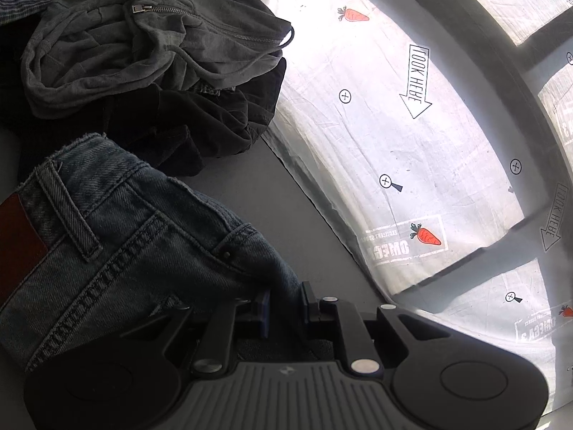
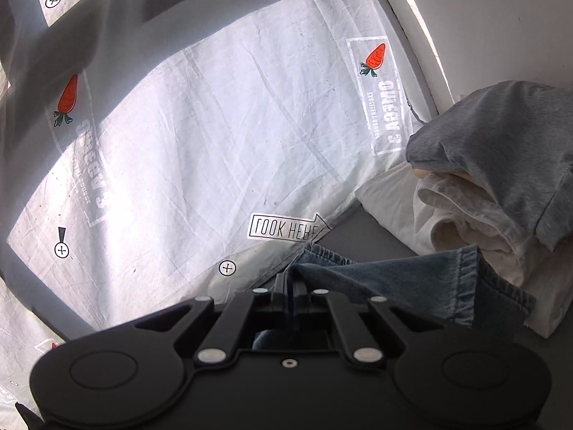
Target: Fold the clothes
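Jeans hang between our two claws: left claw clamped on the waist denim, right claw pinched tight on a hem.

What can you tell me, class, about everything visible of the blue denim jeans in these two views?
The blue denim jeans are faded, heavy twill with pale double stitching. The left view shows the waistband end: a belt loop, a rivet at a pocket corner and a reddish-brown patch. The left tool is shut on the denim beside that pocket. In the right view the right tool is shut on a leg end with a stitched hem, beside a stack of folded clothes.
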`<state>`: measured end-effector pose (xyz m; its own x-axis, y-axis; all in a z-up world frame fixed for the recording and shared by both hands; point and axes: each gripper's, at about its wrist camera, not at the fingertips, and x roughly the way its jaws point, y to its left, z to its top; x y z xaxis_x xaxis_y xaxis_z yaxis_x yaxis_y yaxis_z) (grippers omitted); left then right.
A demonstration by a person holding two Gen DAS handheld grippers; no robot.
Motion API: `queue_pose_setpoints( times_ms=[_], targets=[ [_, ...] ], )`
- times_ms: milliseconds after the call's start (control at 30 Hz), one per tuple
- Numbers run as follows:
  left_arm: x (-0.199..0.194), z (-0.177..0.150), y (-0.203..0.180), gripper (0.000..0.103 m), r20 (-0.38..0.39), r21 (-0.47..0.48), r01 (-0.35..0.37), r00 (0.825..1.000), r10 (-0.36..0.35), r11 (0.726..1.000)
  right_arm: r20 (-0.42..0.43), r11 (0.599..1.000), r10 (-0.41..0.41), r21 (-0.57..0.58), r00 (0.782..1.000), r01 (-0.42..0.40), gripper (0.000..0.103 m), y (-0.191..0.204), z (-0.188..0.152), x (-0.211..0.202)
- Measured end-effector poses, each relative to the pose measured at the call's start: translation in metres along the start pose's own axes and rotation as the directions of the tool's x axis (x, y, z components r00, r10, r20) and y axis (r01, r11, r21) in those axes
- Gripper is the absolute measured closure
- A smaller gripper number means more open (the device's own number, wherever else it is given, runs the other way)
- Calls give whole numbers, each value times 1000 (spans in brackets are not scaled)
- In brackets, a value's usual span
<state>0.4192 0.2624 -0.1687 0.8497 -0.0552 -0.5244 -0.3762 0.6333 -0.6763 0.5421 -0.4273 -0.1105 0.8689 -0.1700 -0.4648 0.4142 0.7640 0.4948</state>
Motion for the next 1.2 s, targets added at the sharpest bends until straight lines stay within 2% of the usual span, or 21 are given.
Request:
queue_pose_setpoints(
  times_ms=[233, 367, 467, 667, 733, 767, 800, 833, 900, 1033, 1200],
  targets=[
    [54, 16, 3, 88, -9, -29, -55, 998, 55, 998, -61, 997, -9, -73, 998, 4, 100, 50, -14, 102],
    [68, 25, 6, 103, 27, -43, -66, 997, 67, 997, -91, 995, -30, -95, 995, 22, 100, 68, -29, 144],
    [77, 37, 14, 103, 41, -74, -74, 996, 77, 995, -110, 994, -37, -106, 993, 25, 100, 77, -38, 166],
    [94, 38, 11, 103, -3, -4, -96, 995, 95, 995, -202, 989, -88, -135, 975, 61, 97, 91, -59, 208],
    [97, 34, 6, 101, -14, 25, -99, 995, 99, 995, -223, 990, -85, -125, 971, 58, 90, 90, -64, 209],
    [97, 33, 4, 96, -18, 37, -99, 995, 99, 994, -221, 991, -73, -121, 972, 47, 84, 89, -64, 205],
    [98, 32, 2, 93, -23, 52, -96, 995, 97, 994, -220, 992, -62, -119, 974, 36, 69, 88, -65, 200],
    [98, 31, -1, 88, -28, 67, -92, 995, 94, 993, -219, 992, -53, -122, 974, 27, 63, 86, -66, 194],
    [98, 29, -6, 80, -40, 100, -93, 994, 98, 991, -216, 988, -51, -153, 975, 18, 63, 83, -66, 180],
    [101, 21, -25, 69, -49, 228, -126, 989, 141, 965, -162, 977, -78, -208, 984, 43, 55, 67, -63, 137],
    [101, 8, -53, 60, -54, 409, -141, 982, 178, 902, -138, 966, -178, -214, 974, 146, 54, 23, -55, 101]
  ],
)
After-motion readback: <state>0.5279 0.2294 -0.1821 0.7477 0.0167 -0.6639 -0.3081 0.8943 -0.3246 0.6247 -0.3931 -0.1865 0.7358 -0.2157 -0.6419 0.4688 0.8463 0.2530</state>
